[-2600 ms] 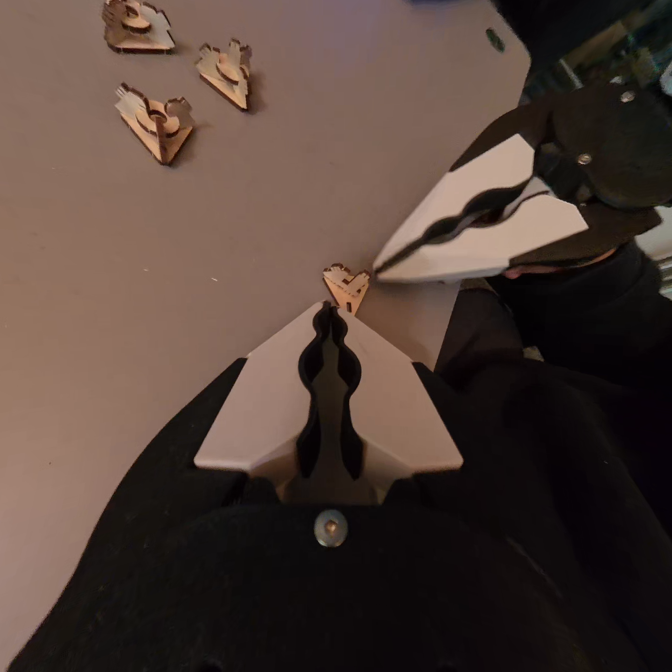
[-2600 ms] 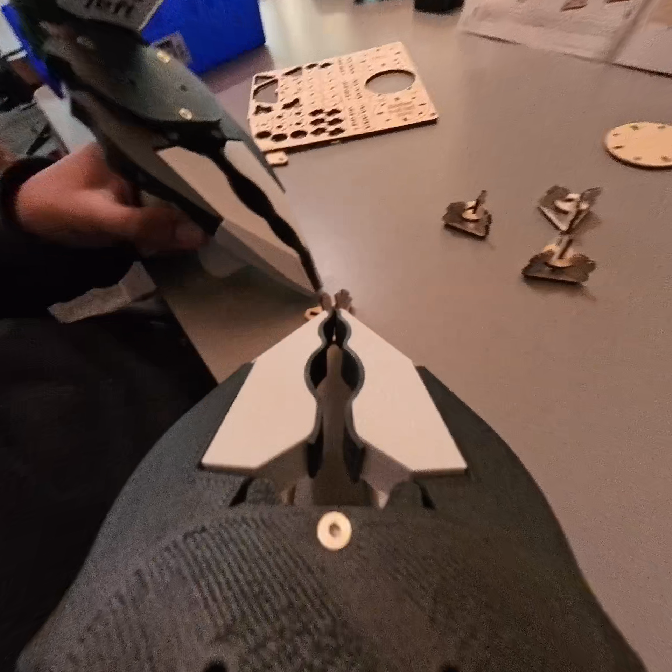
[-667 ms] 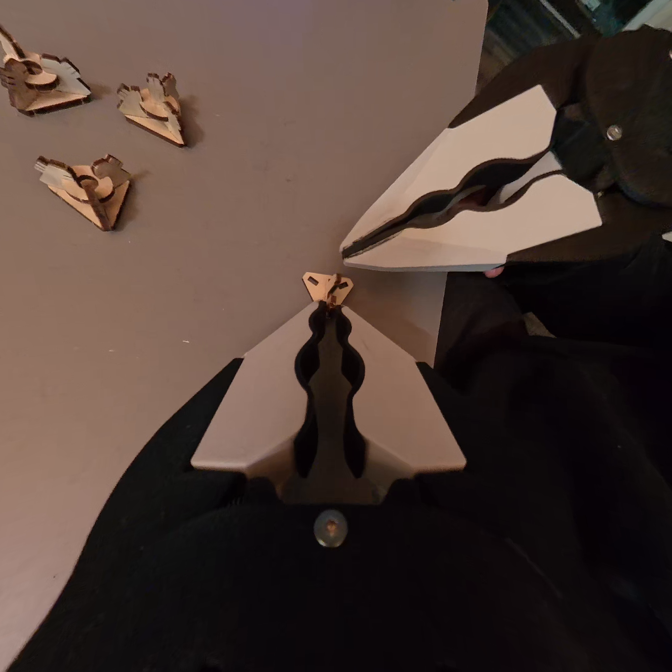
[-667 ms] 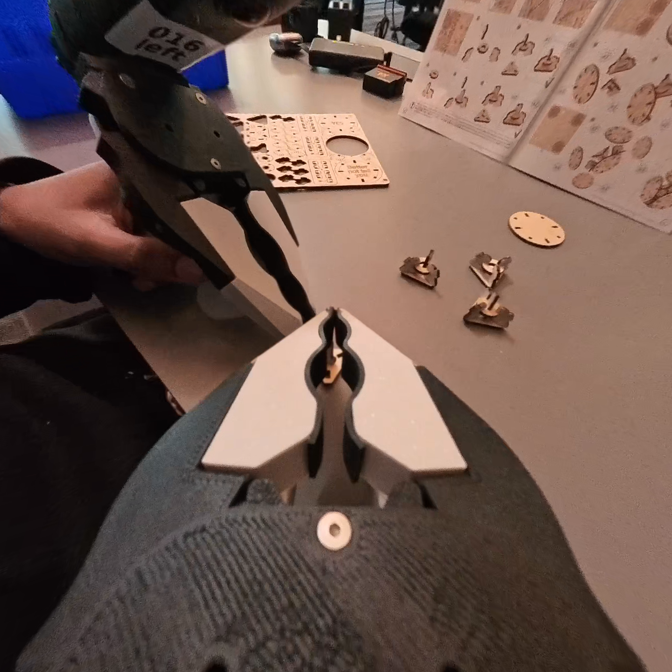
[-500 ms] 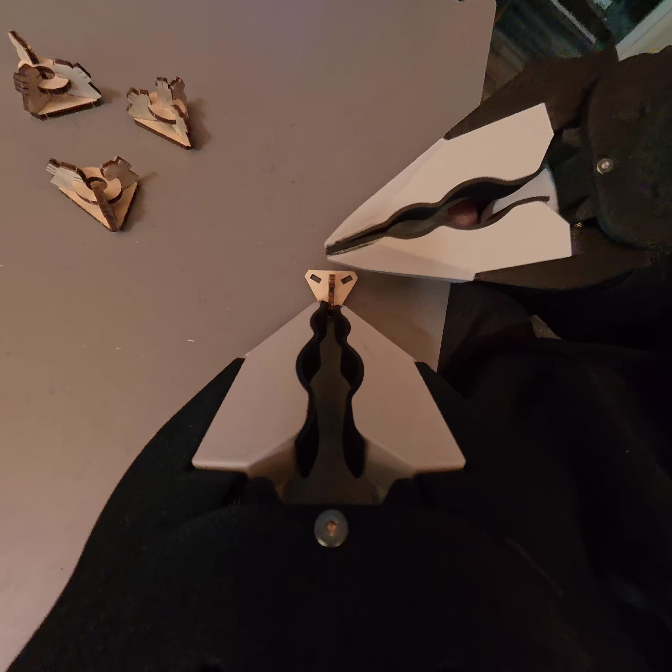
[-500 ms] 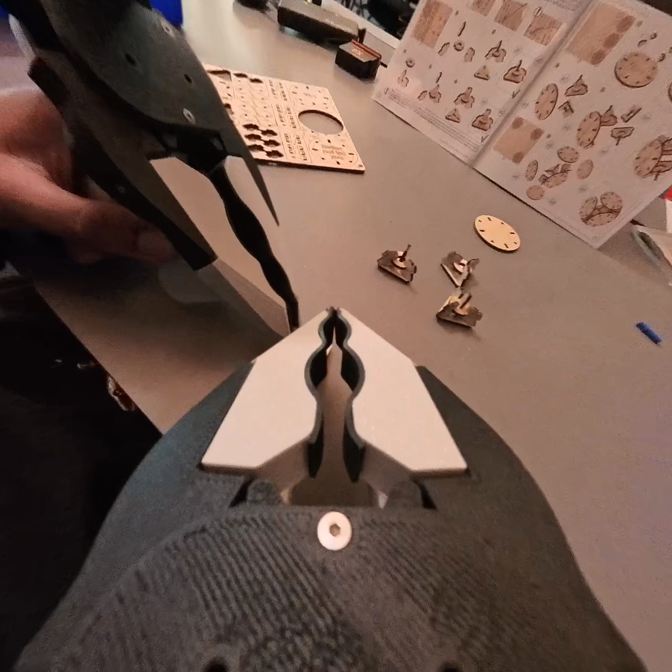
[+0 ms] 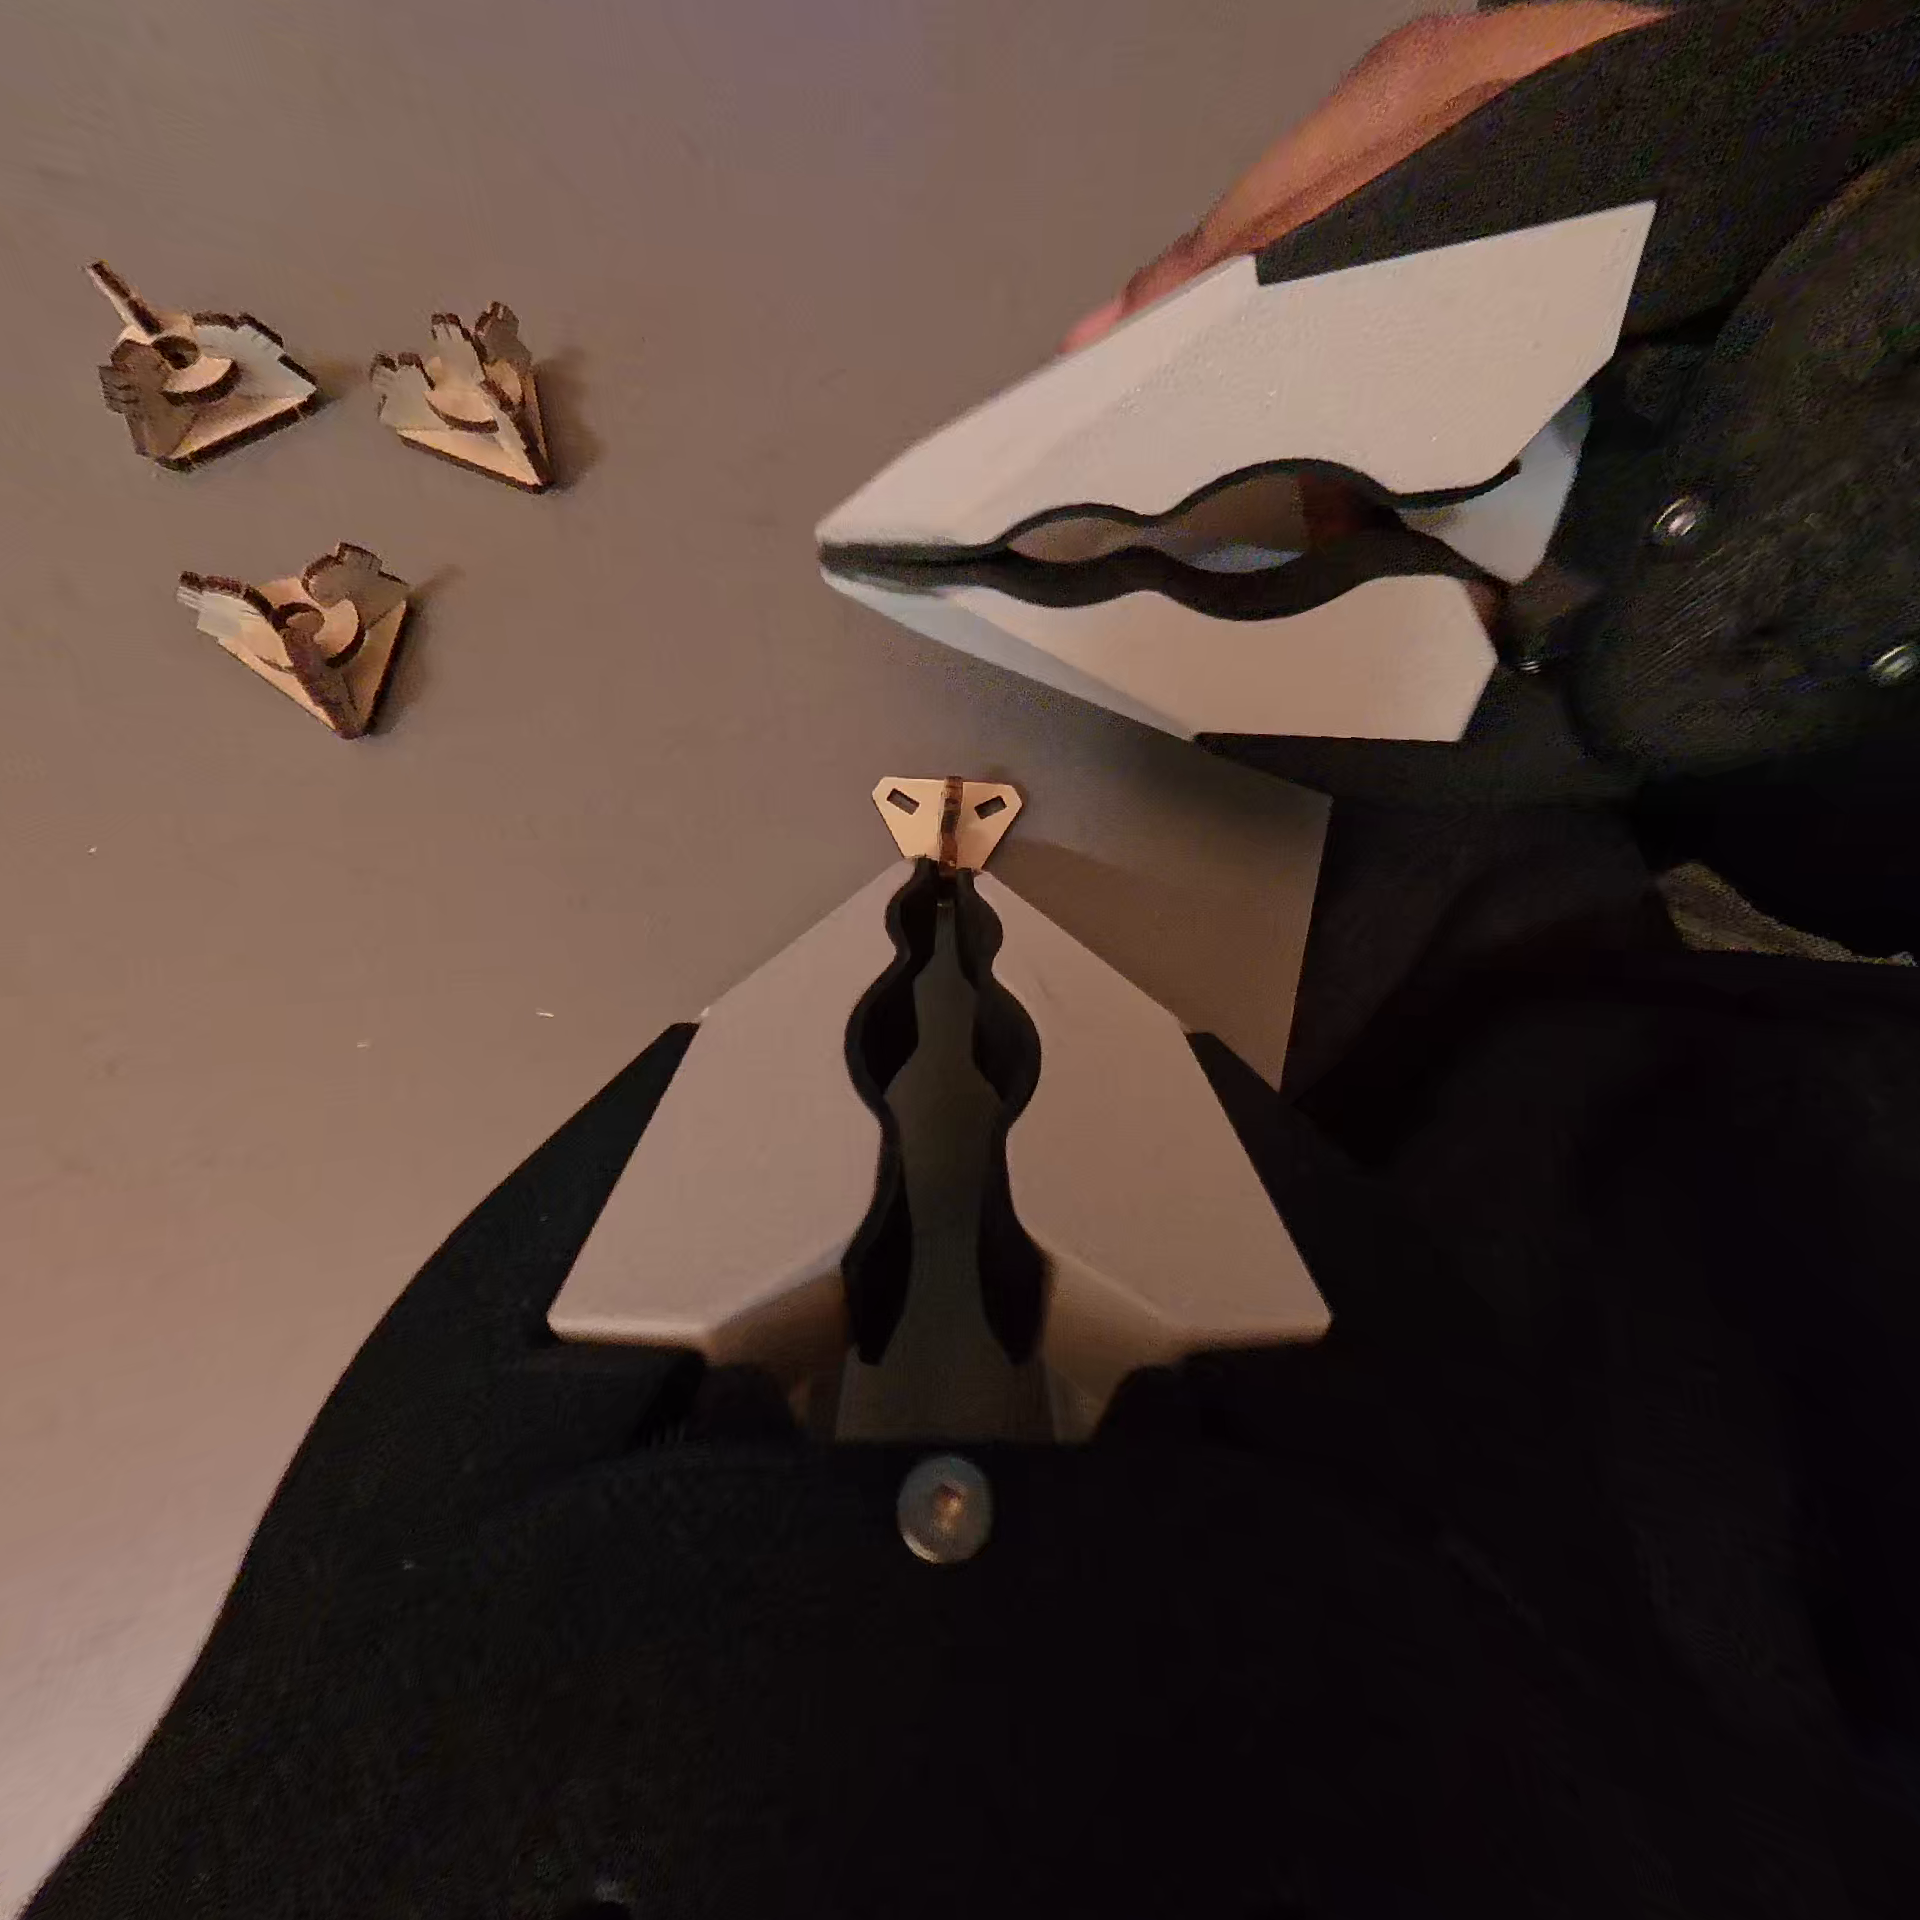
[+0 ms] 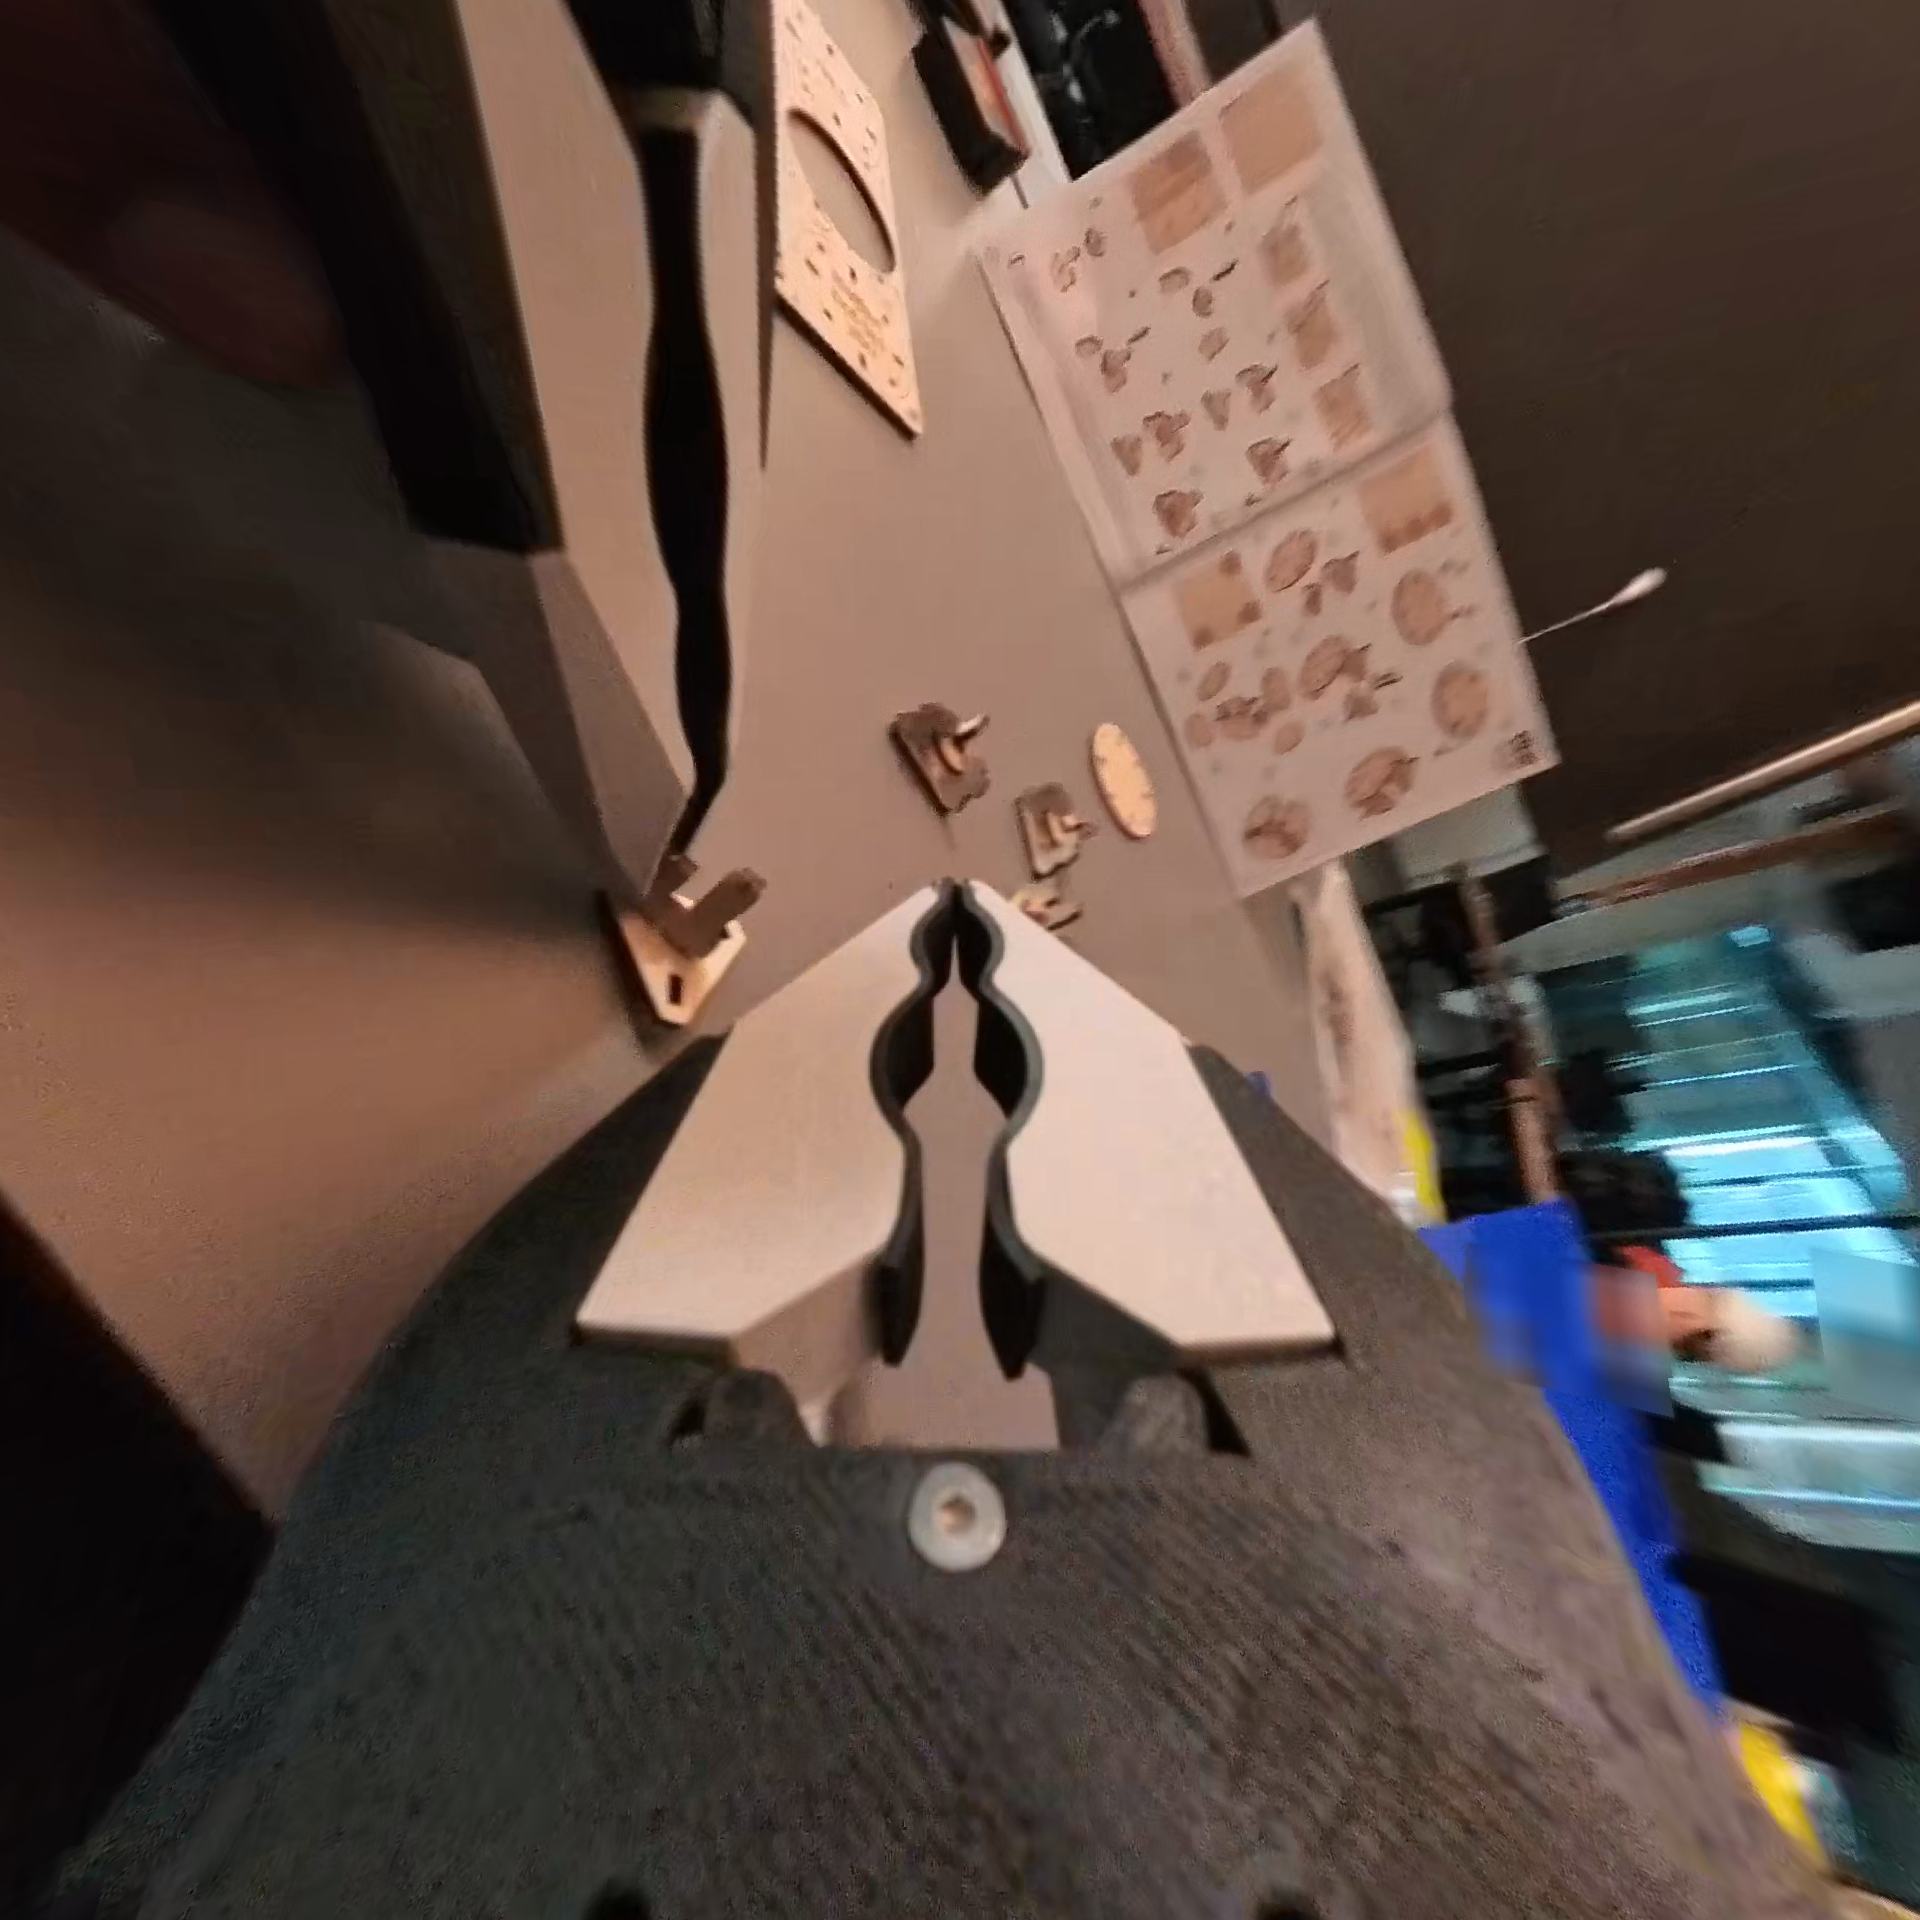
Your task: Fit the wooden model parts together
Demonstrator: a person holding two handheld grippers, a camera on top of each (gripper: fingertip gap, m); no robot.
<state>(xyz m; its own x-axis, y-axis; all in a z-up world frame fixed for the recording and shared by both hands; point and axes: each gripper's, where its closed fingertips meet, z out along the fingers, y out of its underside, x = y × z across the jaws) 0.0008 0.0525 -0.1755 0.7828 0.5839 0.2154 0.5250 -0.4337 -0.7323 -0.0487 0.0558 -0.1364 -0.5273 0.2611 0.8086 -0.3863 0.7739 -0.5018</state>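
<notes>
A grey table fills the scene; three wooden assemblies lie at its far left, well apart from both grippers. At the near edge the left gripper pinches the upright fin of a small wooden piece, whose flat triangular plate spreads left to right just beyond the tips. The right gripper hovers just right and beyond, jaws closed on nothing, nearer the piece than the assemblies.

Part: your left gripper clamps a pale wooden assembly by its upright fin.
Location: grey table, near its edge.
</notes>
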